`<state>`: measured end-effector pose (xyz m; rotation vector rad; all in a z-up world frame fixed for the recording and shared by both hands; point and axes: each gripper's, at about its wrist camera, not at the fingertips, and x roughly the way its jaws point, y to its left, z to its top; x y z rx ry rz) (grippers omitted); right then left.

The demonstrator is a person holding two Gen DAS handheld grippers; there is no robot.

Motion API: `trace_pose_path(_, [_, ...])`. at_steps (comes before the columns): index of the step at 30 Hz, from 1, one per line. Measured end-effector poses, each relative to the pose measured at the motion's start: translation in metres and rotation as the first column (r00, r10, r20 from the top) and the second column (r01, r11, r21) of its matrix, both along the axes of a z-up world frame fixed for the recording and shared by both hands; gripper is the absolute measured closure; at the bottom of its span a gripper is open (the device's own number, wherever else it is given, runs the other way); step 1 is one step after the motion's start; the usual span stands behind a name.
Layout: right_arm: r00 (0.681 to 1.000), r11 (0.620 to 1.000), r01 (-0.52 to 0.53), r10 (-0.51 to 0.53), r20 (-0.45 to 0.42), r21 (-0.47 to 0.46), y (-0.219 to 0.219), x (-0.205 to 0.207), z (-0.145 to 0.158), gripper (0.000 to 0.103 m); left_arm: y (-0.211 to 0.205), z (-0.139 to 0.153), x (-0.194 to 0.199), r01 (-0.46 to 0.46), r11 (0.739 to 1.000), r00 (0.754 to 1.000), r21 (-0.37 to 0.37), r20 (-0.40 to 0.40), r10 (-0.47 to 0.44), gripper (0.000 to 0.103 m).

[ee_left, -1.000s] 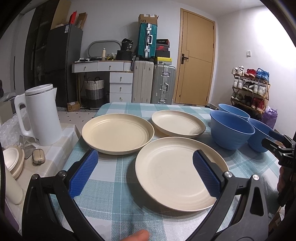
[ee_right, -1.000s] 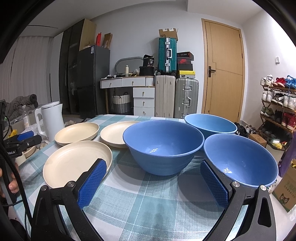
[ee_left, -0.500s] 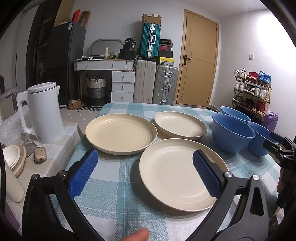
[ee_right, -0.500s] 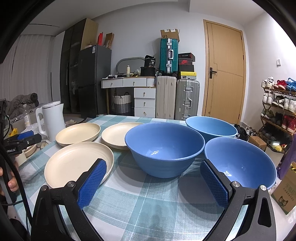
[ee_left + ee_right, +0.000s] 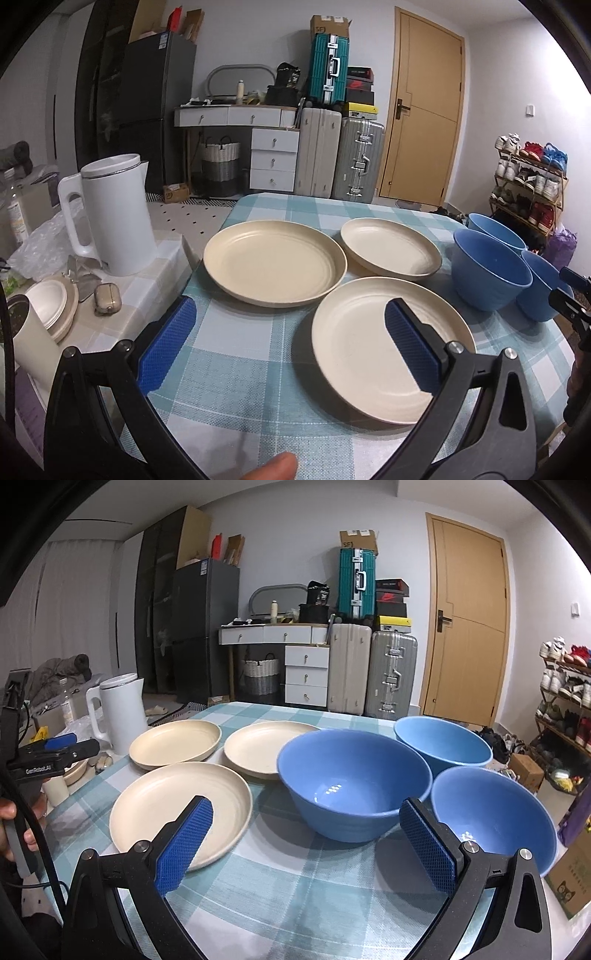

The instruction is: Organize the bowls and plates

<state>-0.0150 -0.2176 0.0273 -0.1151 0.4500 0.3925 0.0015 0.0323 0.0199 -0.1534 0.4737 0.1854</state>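
Observation:
Three cream plates lie on the checked tablecloth: a near plate (image 5: 373, 350) (image 5: 177, 808), a far left plate (image 5: 273, 262) (image 5: 173, 742) and a far right plate (image 5: 391, 245) (image 5: 258, 747). Three blue bowls stand to their right: a middle bowl (image 5: 351, 782) (image 5: 487, 273), a far bowl (image 5: 443, 742) and a near right bowl (image 5: 491, 812). My left gripper (image 5: 291, 339) is open and empty, above the table's near edge with its right finger over the near plate. My right gripper (image 5: 306, 842) is open and empty, just before the middle bowl.
A white kettle (image 5: 110, 218) (image 5: 122, 709) stands on a side surface left of the table, with a small case (image 5: 107, 299) and a lidded dish (image 5: 51, 306) beside it. Suitcases, drawers and a shoe rack (image 5: 532, 184) stand beyond the table.
Both grippers have drawn back and risen a little, so plates and bowls look slightly farther. Both stay open and empty. Nothing on the table moved.

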Motion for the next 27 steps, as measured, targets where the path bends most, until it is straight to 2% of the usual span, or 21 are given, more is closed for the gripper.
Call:
trace_pose_path(7, [0.999,0.999,-0.044,0.044,-0.015,0.017,0.018,0.009,0.014,0.000,0.008,0.000,0.009,-0.021,1.000,0.998,-0.008,-0.054,0.021,0.001])
trace_pose_path(14, [0.998,0.997,-0.067,0.067,0.007,-0.038,0.044,0.019,0.030,0.000,0.020,0.008,0.012,-0.050,0.998,0.997,-0.036,-0.063,0.048,0.001])
trace_pose_path(27, [0.989,0.990,-0.137,0.135,-0.066,-0.025,0.091,0.048,0.057,0.000,0.041,0.022,0.020,-0.090,0.993,0.992,-0.082,-0.091,0.083,0.001])
